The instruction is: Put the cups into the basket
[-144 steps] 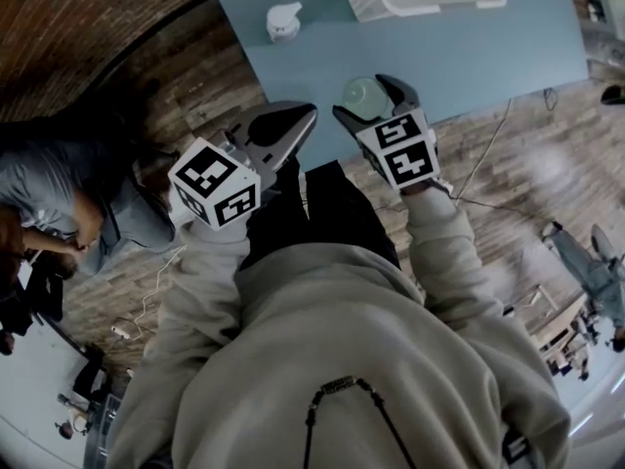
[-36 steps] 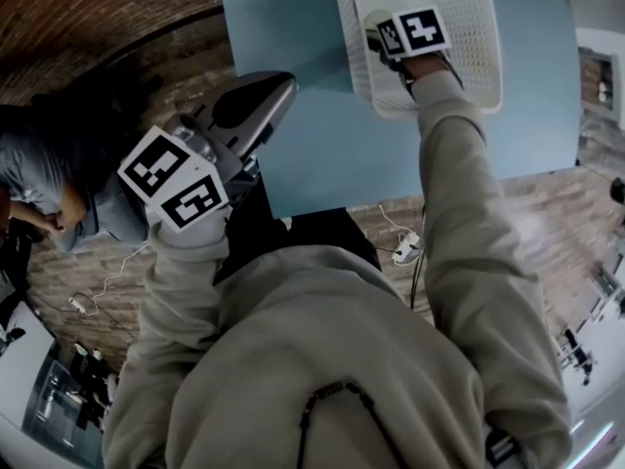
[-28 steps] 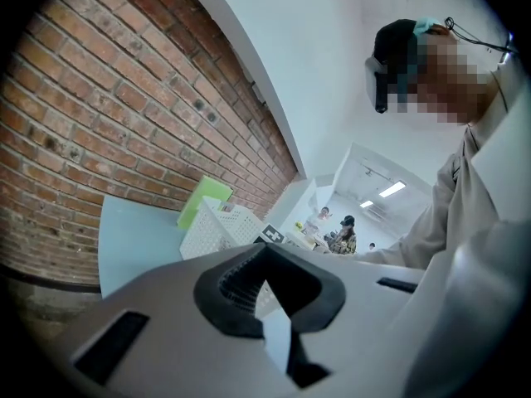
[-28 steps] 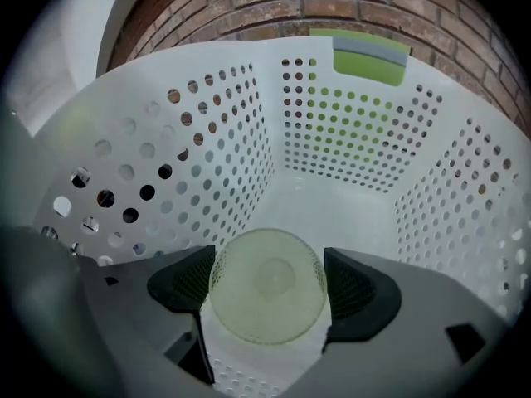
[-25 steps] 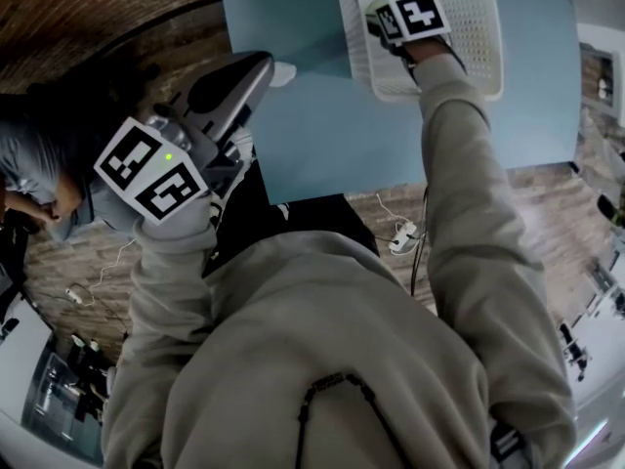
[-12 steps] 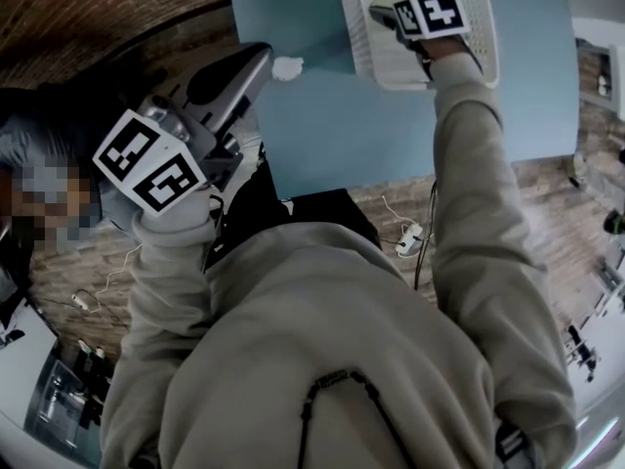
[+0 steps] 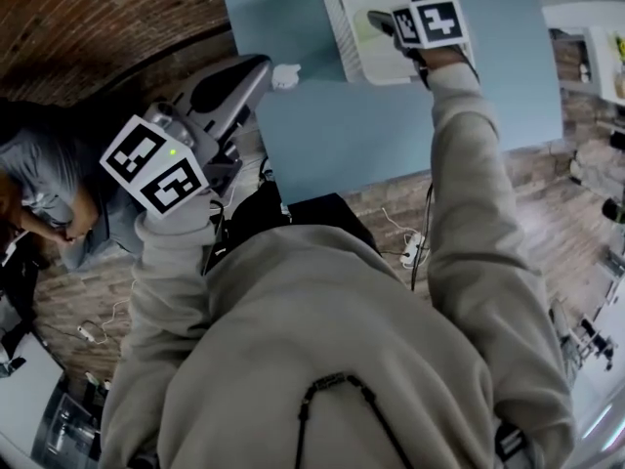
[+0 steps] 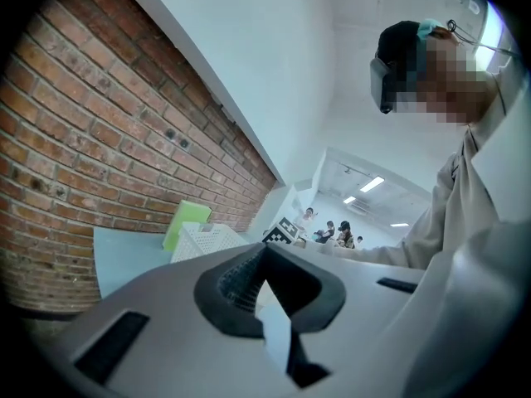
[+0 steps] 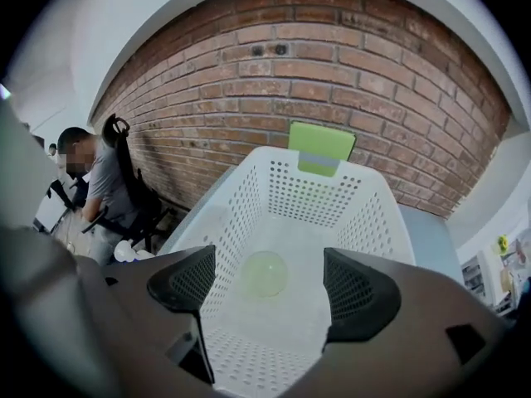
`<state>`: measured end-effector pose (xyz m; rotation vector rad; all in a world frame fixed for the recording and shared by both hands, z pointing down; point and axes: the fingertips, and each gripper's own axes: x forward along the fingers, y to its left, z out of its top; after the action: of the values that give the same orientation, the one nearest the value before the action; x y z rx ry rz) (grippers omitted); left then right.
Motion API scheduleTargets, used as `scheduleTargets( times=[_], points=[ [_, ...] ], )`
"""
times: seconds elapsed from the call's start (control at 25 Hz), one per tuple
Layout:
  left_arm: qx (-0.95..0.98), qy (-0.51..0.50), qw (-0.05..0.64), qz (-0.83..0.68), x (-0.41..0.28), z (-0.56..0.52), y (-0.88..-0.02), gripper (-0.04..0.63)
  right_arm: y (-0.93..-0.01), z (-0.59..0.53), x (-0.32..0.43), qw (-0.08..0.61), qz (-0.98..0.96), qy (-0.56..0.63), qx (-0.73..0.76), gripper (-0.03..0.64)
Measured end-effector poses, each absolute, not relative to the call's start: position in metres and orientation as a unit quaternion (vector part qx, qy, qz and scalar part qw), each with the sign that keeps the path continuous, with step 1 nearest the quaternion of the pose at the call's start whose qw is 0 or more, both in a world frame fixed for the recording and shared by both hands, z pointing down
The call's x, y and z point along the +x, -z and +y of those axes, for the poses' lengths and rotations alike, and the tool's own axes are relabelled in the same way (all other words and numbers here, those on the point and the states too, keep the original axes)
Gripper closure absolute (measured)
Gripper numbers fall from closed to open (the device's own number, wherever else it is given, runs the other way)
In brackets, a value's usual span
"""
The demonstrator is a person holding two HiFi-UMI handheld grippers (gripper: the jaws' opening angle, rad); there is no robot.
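Cup in basket, right jaws apart
Pale green translucent cup [image 9: 264, 272] lies on the floor of the white perforated plastic basket [image 9: 241, 197]; the right gripper [image 9: 270, 288] hovers above it, jaws apart and empty. The left gripper [image 7: 256, 66], jaws together, hangs near a small white cup [image 7: 284, 76] on the blue counter [image 7: 391, 135].

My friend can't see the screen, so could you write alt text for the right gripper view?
The right gripper, jaws open, hangs over a white basket with a pale green cup on its floor. Behind are a green card at the far rim, a brick wall and, at left, a person.
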<state>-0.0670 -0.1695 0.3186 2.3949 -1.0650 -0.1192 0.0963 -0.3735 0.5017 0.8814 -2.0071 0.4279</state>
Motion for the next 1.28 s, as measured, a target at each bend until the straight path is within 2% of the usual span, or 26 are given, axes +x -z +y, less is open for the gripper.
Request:
scheduleTargets(
  times=[0.24, 0.28, 0.36, 0.4, 0.44, 0.8, 1.28],
  points=[
    [0.896, 0.055, 0.230, -0.375, -0.066, -0.153, -0.294, 0.597, -0.478, -0.349, 0.105, 0.415, -0.807, -0.184, 0.378, 0.230],
    [0.898, 0.054, 0.229, -0.372, -0.068, -0.150, -0.293, 0.597, -0.474, -0.343, 0.105, 0.408, -0.809, -0.184, 0.381, 0.286],
    [0.900, 0.055, 0.229, -0.366, -0.071, -0.145, -0.290, 0.597, -0.463, -0.333, 0.107, 0.389, -0.812, -0.180, 0.396, 0.506],
    [0.902, 0.056, 0.228, -0.363, -0.072, -0.143, -0.288, 0.597, -0.456, -0.327, 0.108, 0.376, -0.815, -0.176, 0.405, 0.585],
    [0.904, 0.057, 0.227, -0.359, -0.073, -0.140, -0.286, 0.597, -0.448, -0.321, 0.109, 0.363, -0.818, -0.172, 0.413, 0.598],
    [0.926, 0.065, 0.206, -0.310, -0.063, -0.124, -0.265, 0.597, -0.395, -0.268, 0.108, 0.163, -0.854, -0.220, 0.443, 0.606],
    [0.956, 0.053, 0.154, -0.244, -0.025, -0.089, -0.217, 0.597, -0.255, -0.139, 0.089, 0.021, -0.895, -0.160, 0.415, 0.606]
  ],
)
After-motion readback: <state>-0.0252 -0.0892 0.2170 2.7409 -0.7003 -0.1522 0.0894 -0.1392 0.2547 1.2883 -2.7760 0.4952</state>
